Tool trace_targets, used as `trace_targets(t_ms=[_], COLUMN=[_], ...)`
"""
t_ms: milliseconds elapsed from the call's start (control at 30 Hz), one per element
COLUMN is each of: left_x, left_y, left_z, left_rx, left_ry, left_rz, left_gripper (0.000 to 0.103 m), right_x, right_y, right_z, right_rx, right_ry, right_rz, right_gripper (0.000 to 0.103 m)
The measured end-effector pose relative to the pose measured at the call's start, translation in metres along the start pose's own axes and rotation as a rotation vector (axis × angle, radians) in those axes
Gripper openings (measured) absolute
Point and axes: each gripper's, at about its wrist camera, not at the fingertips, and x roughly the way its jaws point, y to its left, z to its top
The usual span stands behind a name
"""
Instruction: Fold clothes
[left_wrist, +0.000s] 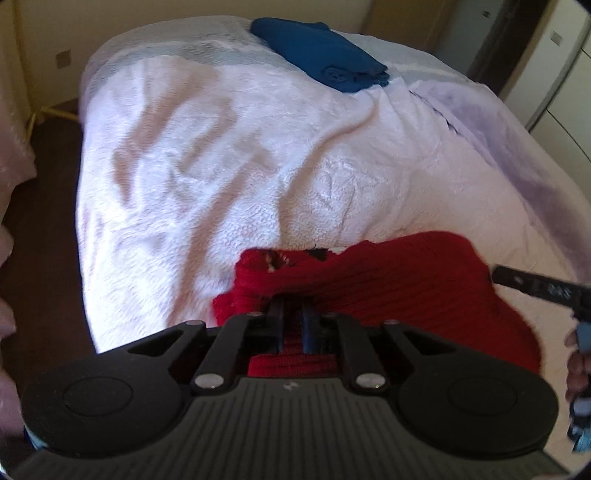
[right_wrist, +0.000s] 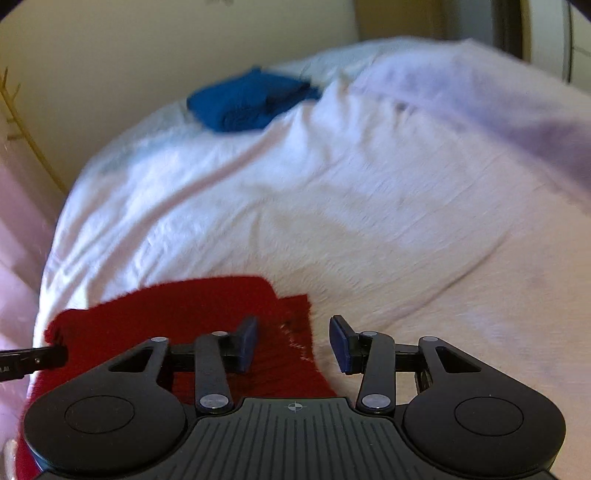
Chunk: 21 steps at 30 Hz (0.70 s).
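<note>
A red knit garment (left_wrist: 388, 284) lies on the near edge of a bed covered by a white blanket (left_wrist: 221, 166). My left gripper (left_wrist: 293, 321) is shut on the red garment's edge, and the knit bunches over its fingertips. In the right wrist view the same red garment (right_wrist: 184, 317) lies at lower left. My right gripper (right_wrist: 295, 343) is open and empty, its jaws astride the garment's right edge. The left gripper's tip (right_wrist: 33, 360) shows at the far left, at the garment's corner. The right gripper's finger (left_wrist: 535, 286) shows at the right edge of the left wrist view.
A folded blue garment (left_wrist: 321, 55) lies at the far side of the bed, also in the right wrist view (right_wrist: 247, 99). A lilac blanket (right_wrist: 480, 99) covers the bed's far right. Dark floor (left_wrist: 40, 221) lies left of the bed.
</note>
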Motion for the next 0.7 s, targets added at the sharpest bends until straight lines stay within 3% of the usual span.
trace_targets(t_ms=[133,233,333,433,600,700], left_x=[-0.046,-0.058,-0.036,-0.010,-0.009,-0.024], left_y=[-0.024,-0.047,-0.062,-0.058,-0.065,-0.070], left_z=[-0.021,-0.048,-0.065,-0.072,-0.069,-0.062], left_rx=[0.002,0.027,0.088,0.074,0.066,0.042], left_ry=[-0.001,0.025,0.041,0.101,0.115,0.131], left_rz=[-0.063,-0.141,-0.055,-0.047,-0.009,0.040], left_gripper=[0.012,0.014,0.018,0.020,0.020,0.021], right_x=[-0.068,-0.091,-0.072,-0.036,-0.017,-0.026], right_y=[0.006,0.022,0.040,0.050,0.059,0.056], right_z=[-0.018,-0.039,-0.058,-0.071,-0.066,-0.059], right_rx=[0.055,0.038,-0.020,-0.096,-0.182,-0.162], right_ry=[-0.017,-0.003,0.048,0.126,0.190,0.195], right_rz=[0.032,0.072,0.070,0.018,-0.033,-0.016], right_gripper=[0.042,0.042,0.042,0.041,0.039,0.040])
